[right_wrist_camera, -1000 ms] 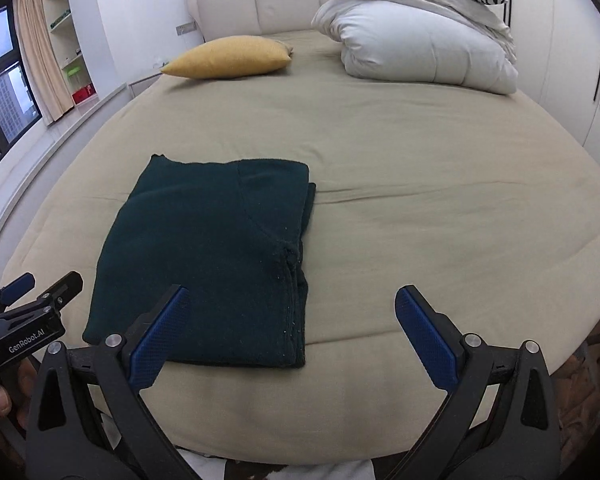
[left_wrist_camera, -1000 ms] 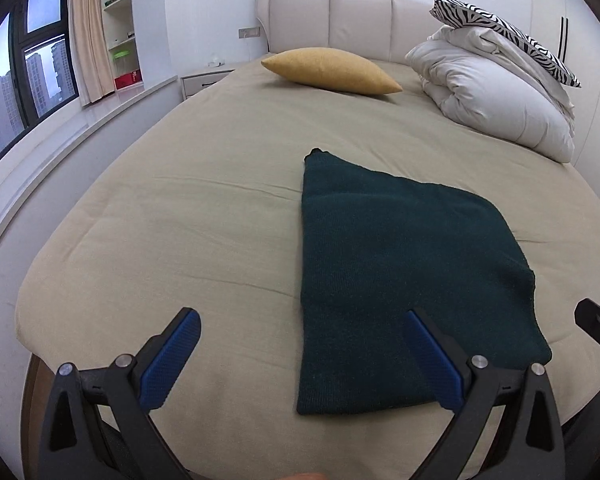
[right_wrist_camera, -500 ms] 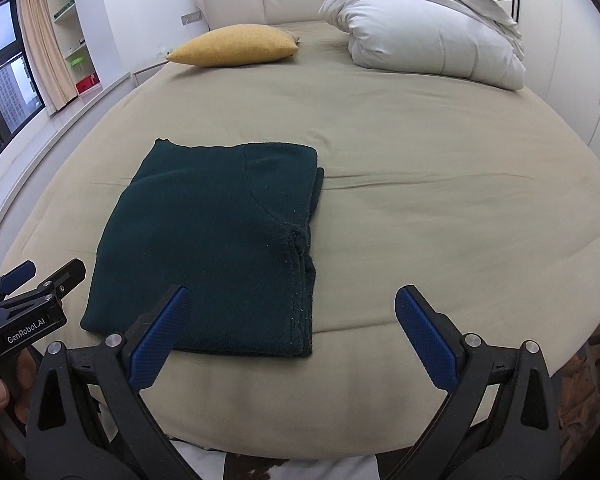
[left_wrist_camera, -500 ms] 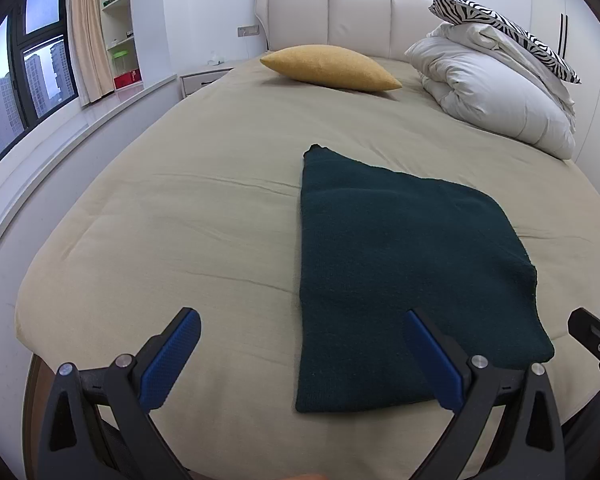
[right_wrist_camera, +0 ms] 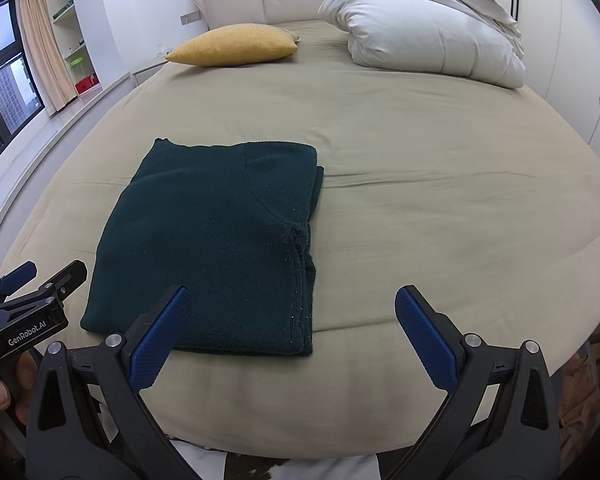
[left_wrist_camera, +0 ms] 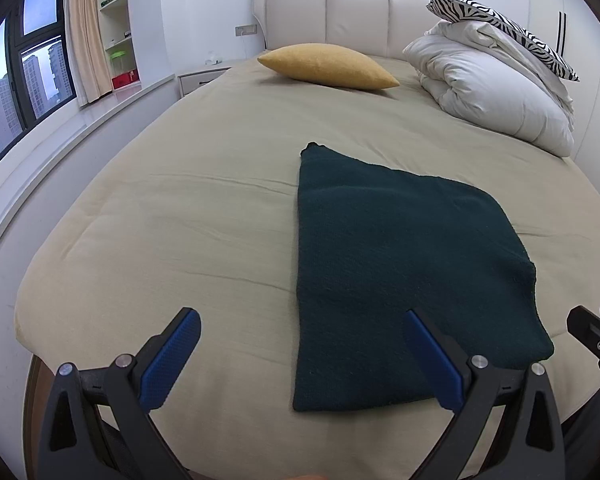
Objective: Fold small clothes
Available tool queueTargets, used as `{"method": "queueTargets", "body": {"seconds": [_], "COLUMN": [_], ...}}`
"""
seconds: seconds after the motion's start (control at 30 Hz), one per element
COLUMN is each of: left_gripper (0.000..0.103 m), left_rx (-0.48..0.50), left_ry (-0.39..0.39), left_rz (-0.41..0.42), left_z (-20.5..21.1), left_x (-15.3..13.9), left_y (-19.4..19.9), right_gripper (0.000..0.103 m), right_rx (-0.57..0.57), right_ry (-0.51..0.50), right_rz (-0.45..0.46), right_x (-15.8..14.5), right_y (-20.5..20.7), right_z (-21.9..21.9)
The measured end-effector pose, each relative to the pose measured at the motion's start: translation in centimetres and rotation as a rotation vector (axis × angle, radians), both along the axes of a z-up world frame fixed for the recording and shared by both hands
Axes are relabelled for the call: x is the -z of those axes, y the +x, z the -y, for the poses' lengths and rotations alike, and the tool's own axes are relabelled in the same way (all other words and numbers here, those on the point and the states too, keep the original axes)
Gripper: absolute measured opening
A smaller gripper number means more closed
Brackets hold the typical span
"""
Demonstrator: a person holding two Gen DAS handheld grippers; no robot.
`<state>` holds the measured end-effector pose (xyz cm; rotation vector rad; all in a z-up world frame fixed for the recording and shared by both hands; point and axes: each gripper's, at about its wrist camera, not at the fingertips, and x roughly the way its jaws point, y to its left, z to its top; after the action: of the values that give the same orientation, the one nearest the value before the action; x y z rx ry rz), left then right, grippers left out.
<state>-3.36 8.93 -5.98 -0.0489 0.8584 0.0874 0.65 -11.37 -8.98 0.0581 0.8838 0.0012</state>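
A dark green knitted garment [left_wrist_camera: 400, 272] lies folded into a flat rectangle near the foot of the beige bed [left_wrist_camera: 180, 220]; it also shows in the right wrist view [right_wrist_camera: 216, 240], with its folded layers along the right edge. My left gripper [left_wrist_camera: 300, 356] is open and empty, held back from the bed's near edge, left of the garment's near corner. My right gripper [right_wrist_camera: 292, 328] is open and empty, held just before the garment's near right corner. Each gripper shows at the edge of the other's view: the right one [left_wrist_camera: 596, 336], the left one [right_wrist_camera: 32, 300].
A yellow pillow [left_wrist_camera: 328, 66] lies at the head of the bed. A folded white duvet [left_wrist_camera: 496, 92] with a zebra-print pillow [left_wrist_camera: 504, 28] on top sits at the back right. A window ledge [left_wrist_camera: 60, 120] and shelves run along the left wall.
Both views have drawn back and tilted slightly; the garment sits a little farther from both grippers. The garment itself has not moved and both grippers stay open.
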Motion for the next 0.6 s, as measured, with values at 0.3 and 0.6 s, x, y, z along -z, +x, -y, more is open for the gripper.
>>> {"method": "queueTargets", "body": {"seconds": [0.3,0.6], "left_gripper": [0.103,0.103], "left_rx": [0.002,0.004], "left_ry": [0.002,0.002], "left_rz": [-0.002,-0.003], "left_z": [-0.05,-0.18], "left_x": [0.07,0.13], "left_y": [0.13,0.3], "right_gripper": [0.103,0.103], "right_rx": [0.002,0.0], "right_ry": [0.001,0.002], "right_rz": [0.0,-0.001], "right_x": [-0.08,-0.08], "right_y": [-0.08,-0.09], "right_z": [-0.17,-0.14]}}
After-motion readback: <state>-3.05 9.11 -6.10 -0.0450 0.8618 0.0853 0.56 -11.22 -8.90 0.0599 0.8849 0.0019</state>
